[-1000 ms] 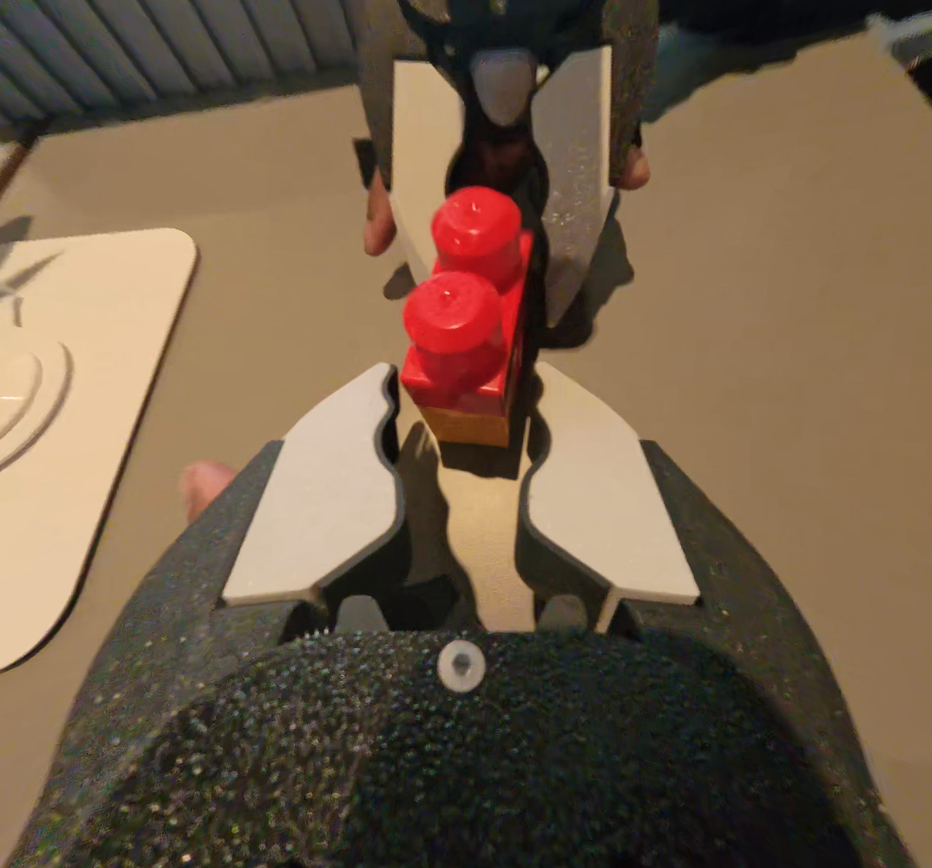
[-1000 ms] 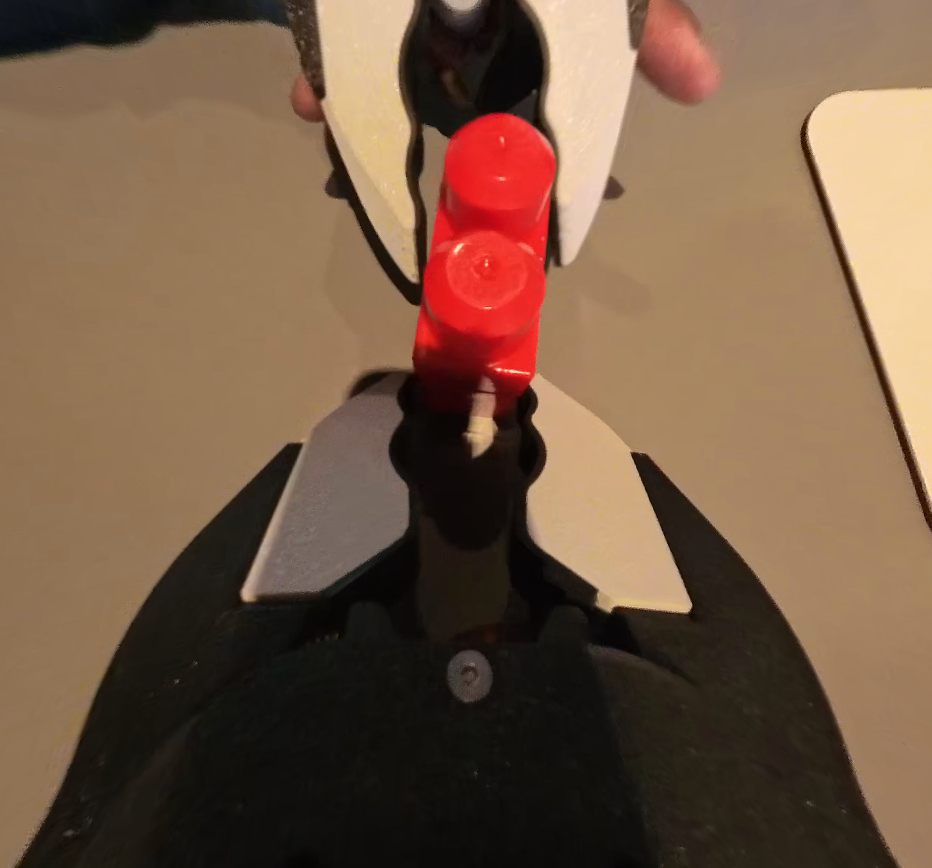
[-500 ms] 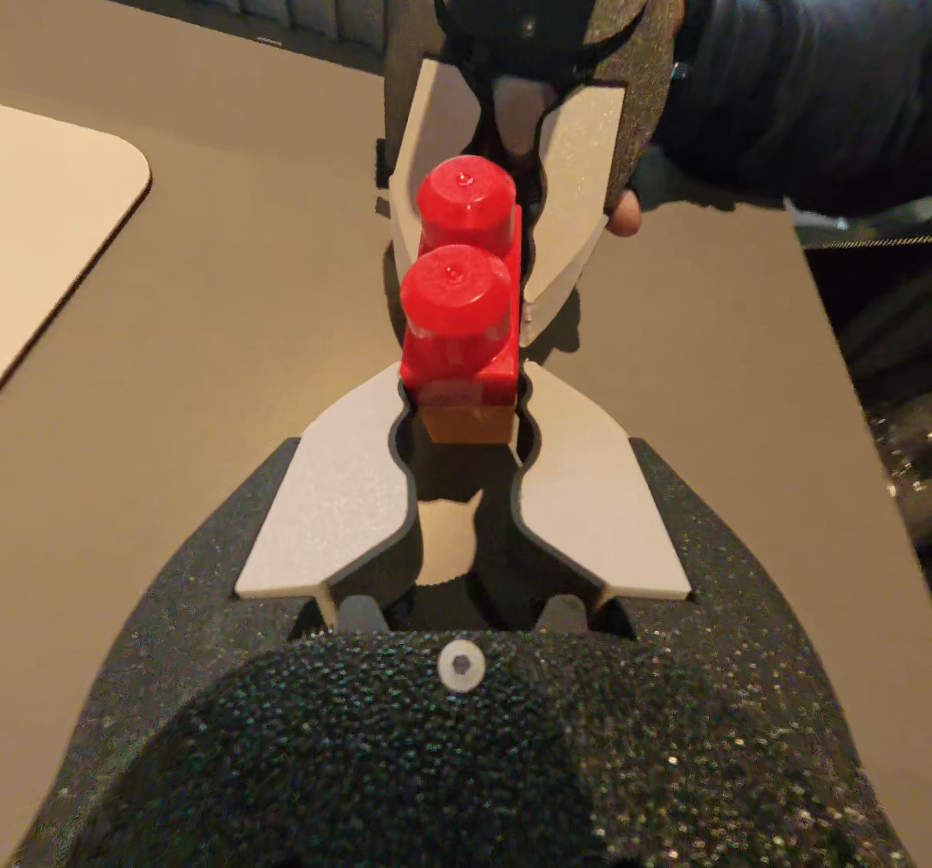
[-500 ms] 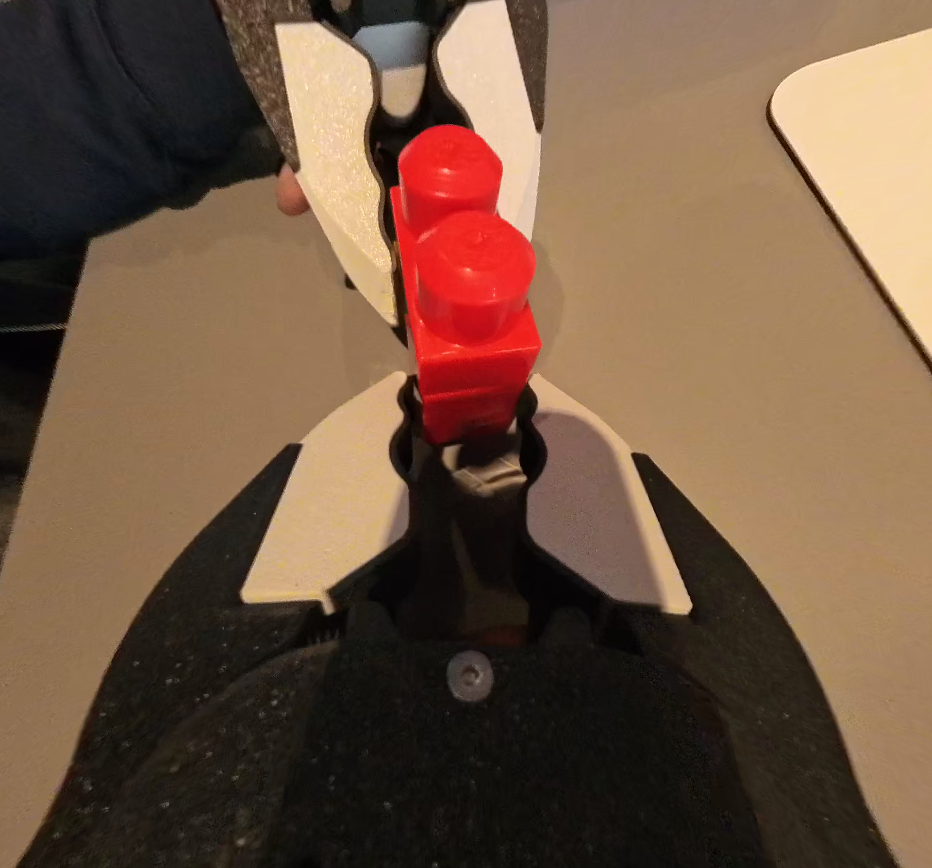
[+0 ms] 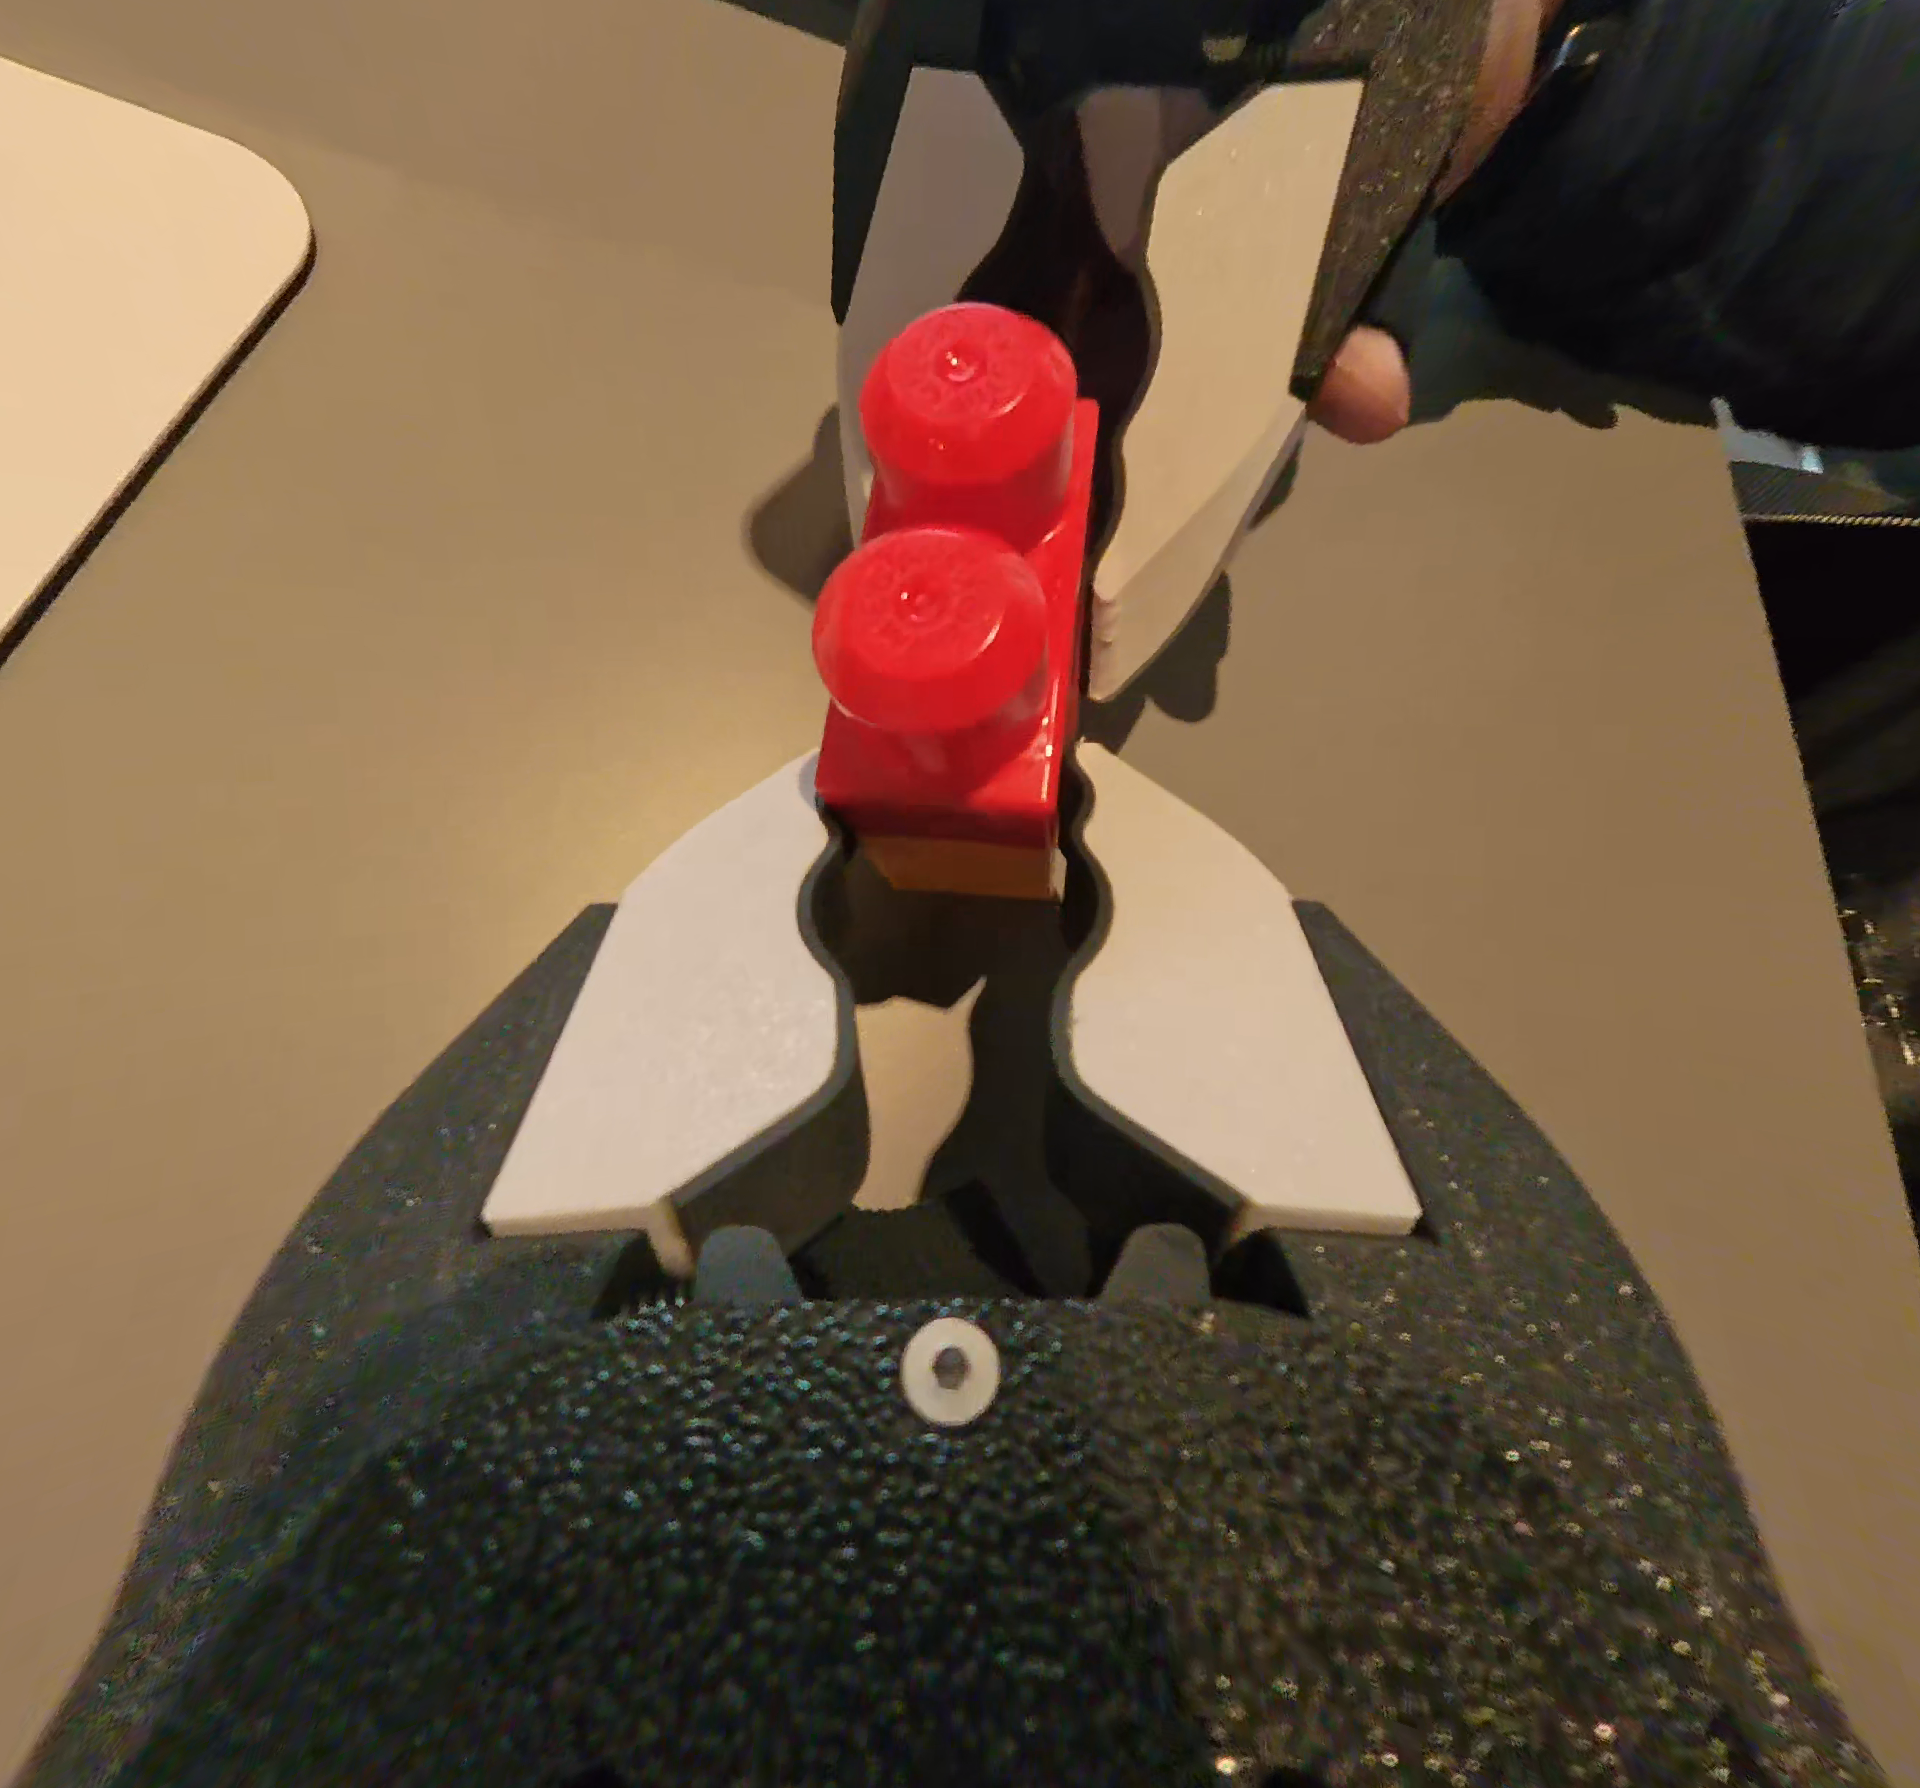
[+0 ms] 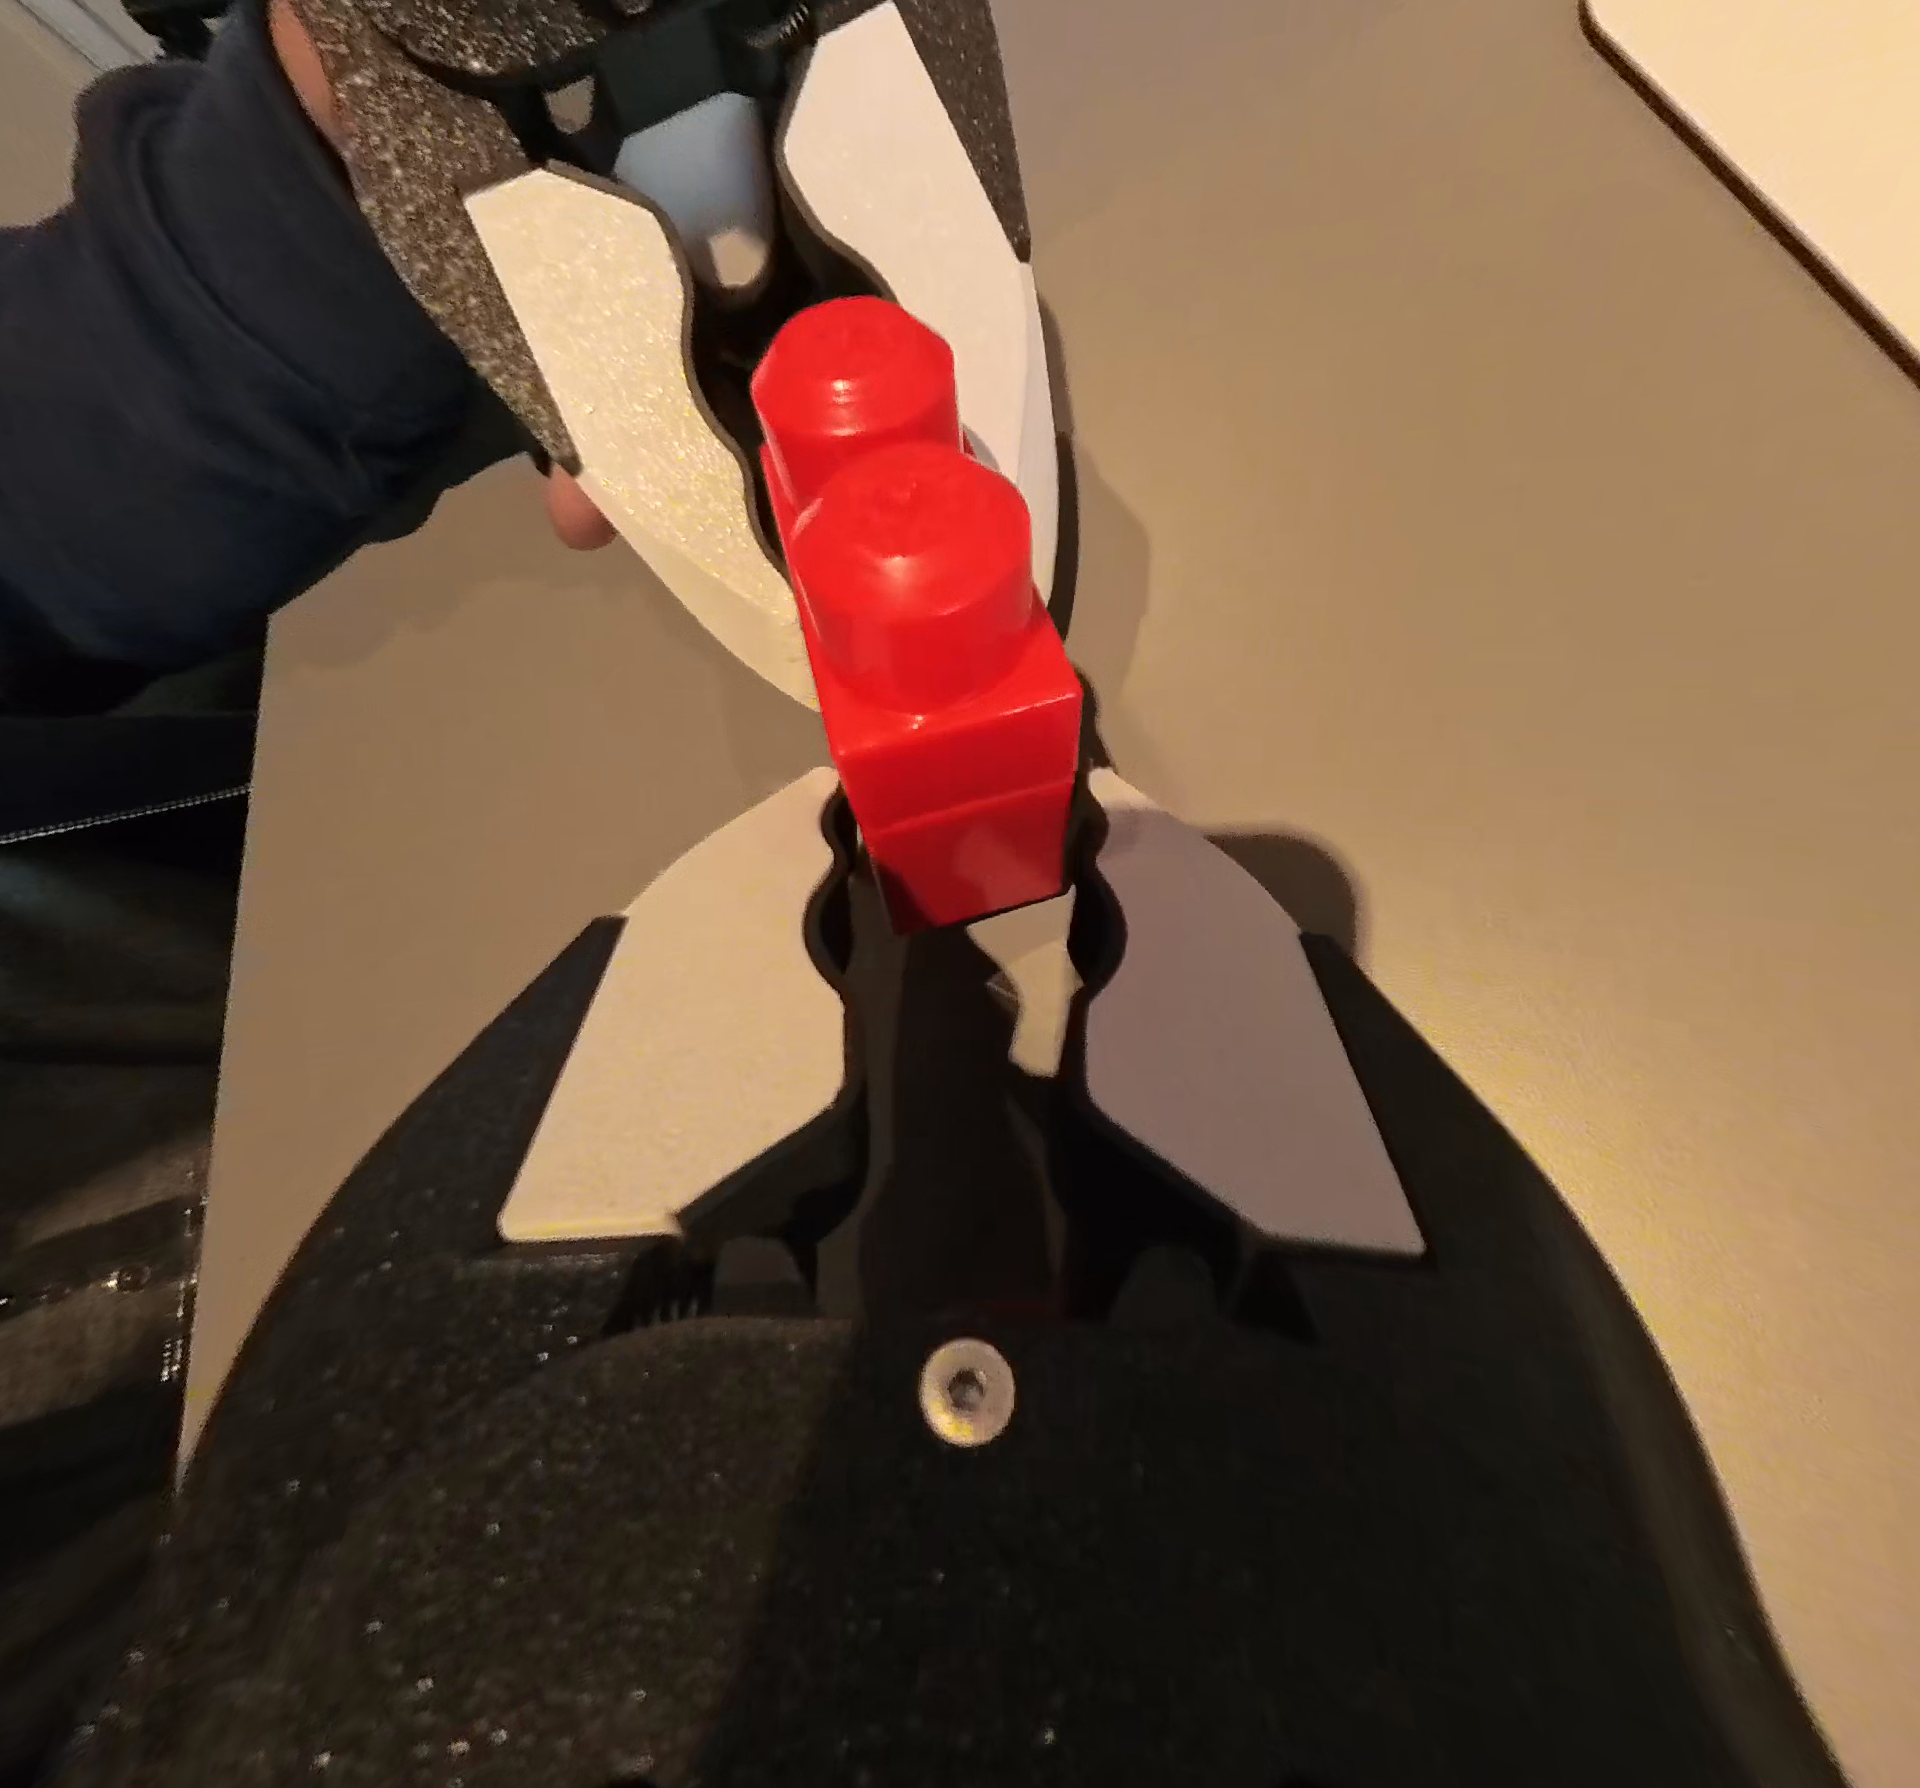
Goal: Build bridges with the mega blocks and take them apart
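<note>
Orange block (image 5: 961, 868) under the red block (image 5: 951, 658) shows only as a thin strip in the left wrist view and is hidden in the right wrist view; block undersides are not visible. Left claw (image 5: 951, 829) pinches one end of the stack, right claw (image 6: 961, 845) pinches the opp. end, above the matte tan table (image 5: 468, 543); red block is glossy plastic w/ two round studs. Pale round-cornered board (image 6: 1787, 76) is cut off by the frame edge; dark sleeve (image 5: 1704, 180) is only partly in view.

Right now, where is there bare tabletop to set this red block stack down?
Bare brown table lies between the red block and the pale mat, and on the other side out to the table edge. It is crowded only at the middle, where the left gripper and right gripper pinch the block from opposite ends.
</note>
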Motion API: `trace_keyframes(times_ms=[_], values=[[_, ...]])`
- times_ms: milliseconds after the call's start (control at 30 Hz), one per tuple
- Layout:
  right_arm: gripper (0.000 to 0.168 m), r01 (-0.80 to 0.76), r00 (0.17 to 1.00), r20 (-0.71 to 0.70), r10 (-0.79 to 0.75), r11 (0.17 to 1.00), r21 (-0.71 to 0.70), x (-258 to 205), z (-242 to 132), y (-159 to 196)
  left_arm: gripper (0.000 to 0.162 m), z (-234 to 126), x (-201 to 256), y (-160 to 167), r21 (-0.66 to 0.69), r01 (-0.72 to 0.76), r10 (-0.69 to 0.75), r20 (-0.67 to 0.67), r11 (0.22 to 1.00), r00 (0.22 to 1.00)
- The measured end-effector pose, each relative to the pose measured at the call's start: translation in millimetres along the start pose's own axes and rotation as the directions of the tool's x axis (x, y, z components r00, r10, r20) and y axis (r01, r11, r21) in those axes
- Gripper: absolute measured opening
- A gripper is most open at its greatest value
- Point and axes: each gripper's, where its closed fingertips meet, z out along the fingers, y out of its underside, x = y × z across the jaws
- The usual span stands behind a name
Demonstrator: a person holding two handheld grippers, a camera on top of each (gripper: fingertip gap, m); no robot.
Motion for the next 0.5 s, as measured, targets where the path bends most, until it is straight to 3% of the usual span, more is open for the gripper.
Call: trace_keyframes(times_ms=[300, 500], values=[[0.041, 0.028, 0.999, -0.034, -0.028, 1.000, -0.007, 3.1, 2.0, 0.4, 0.037, 0.8, -4.5, 1.3, -0.014, -0.056, 0.056, 0.049, 0.998, 0.997], [0.044, 0.147, 0.985, -0.088, -0.151, 0.988, -0.052, 8.3, -1.4, 6.8, 0.037, 4.7, -9.6, 3.3, -0.084, -0.231, 0.242, 0.154, 0.969, 0.958]])
